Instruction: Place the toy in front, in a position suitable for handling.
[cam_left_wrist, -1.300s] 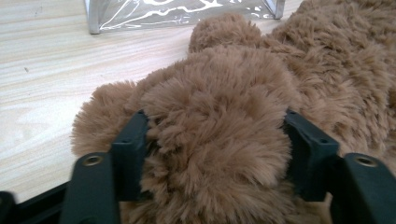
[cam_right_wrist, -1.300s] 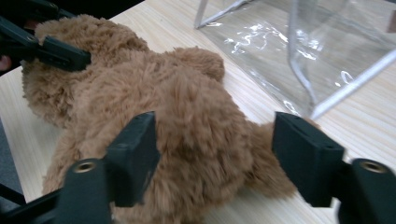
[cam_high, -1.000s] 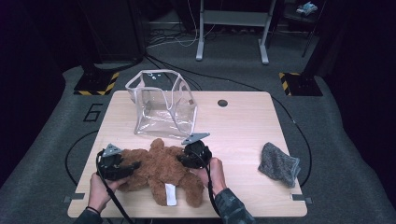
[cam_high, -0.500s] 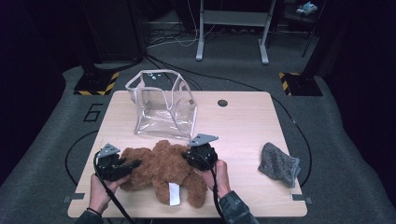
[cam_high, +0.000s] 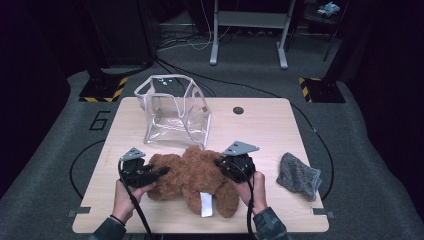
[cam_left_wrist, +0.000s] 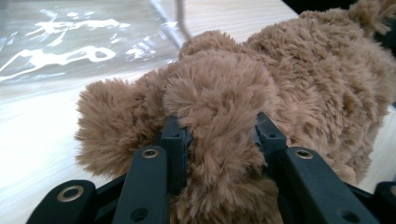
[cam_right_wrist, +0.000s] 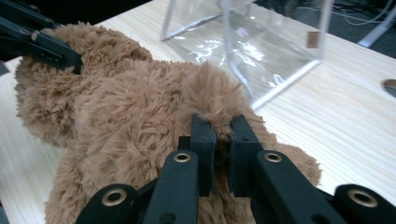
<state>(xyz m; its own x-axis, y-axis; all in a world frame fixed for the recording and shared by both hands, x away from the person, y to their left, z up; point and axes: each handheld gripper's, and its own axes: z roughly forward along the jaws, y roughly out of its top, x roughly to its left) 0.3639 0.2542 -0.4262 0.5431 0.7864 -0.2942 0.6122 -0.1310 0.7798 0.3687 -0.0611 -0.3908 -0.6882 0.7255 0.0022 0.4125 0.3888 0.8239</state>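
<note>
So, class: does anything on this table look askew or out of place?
The clear bag sags lopsided, its top frame tilted. The grey cloth lies crumpled near the right edge. The teddy bear lies sprawled, pinched by both grippers.

Each matte black plastic two-jaw left gripper and right gripper carries a grey three-cornered plate on top and trails a black cable. Brass-ringed screw holes dot the jaw links (seen close in both gripper views). Dark mottled sleeves; a thin dark wristband on the left wrist.
</note>
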